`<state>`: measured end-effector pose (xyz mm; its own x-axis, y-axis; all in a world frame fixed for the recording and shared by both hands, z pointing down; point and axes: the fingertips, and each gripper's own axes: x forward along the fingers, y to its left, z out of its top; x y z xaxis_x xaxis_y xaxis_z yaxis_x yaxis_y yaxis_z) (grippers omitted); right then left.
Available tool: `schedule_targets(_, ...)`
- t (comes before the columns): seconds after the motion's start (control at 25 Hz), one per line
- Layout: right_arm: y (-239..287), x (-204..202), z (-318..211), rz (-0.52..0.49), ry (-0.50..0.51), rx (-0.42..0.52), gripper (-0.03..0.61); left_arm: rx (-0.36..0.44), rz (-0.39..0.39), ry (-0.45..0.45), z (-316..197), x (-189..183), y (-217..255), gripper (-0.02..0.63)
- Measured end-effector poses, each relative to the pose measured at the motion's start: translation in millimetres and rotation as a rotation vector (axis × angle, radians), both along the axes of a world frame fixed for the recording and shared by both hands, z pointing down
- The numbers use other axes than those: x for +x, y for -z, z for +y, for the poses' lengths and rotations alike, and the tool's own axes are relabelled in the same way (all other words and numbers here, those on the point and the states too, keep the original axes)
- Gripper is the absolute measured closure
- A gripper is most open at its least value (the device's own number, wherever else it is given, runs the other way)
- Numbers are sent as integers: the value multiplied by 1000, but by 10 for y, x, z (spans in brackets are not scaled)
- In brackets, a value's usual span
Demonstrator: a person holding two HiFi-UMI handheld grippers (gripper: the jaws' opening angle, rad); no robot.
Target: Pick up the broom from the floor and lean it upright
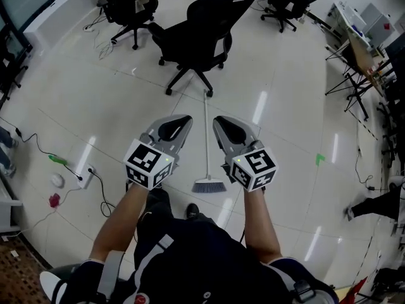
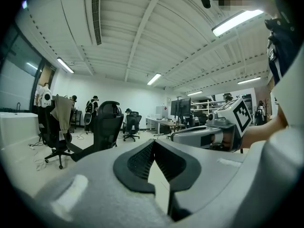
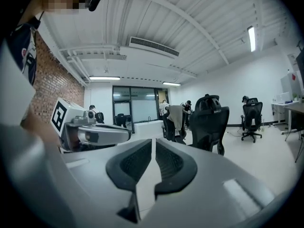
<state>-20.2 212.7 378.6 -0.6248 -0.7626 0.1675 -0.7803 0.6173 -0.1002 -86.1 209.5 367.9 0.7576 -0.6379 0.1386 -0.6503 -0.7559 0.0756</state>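
The broom (image 1: 206, 138) lies on the pale tiled floor in the head view, its thin handle running away from me and its grey bristle head (image 1: 209, 185) nearest my feet. My left gripper (image 1: 186, 118) hovers just left of the handle, my right gripper (image 1: 218, 120) just right of it, both held out level above the floor. In the left gripper view the left gripper (image 2: 154, 142) has its jaws together with nothing between them. The right gripper (image 3: 153, 140) likewise stands shut and empty in its own view. The broom does not show in either gripper view.
A black office chair (image 1: 199, 37) stands at the far end of the handle, with more chairs (image 1: 130, 8) behind it. A power strip with cables (image 1: 85, 173) lies on the floor at left. Desks and folding frames (image 1: 361, 56) line the right side.
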Motion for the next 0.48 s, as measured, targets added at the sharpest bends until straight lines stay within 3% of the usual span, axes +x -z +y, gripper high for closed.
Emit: schedule_targets(0.48, -337, -552, -1489, 76, -151, -112, 567, -41, 58, -116, -1675, -735, -304, 614)
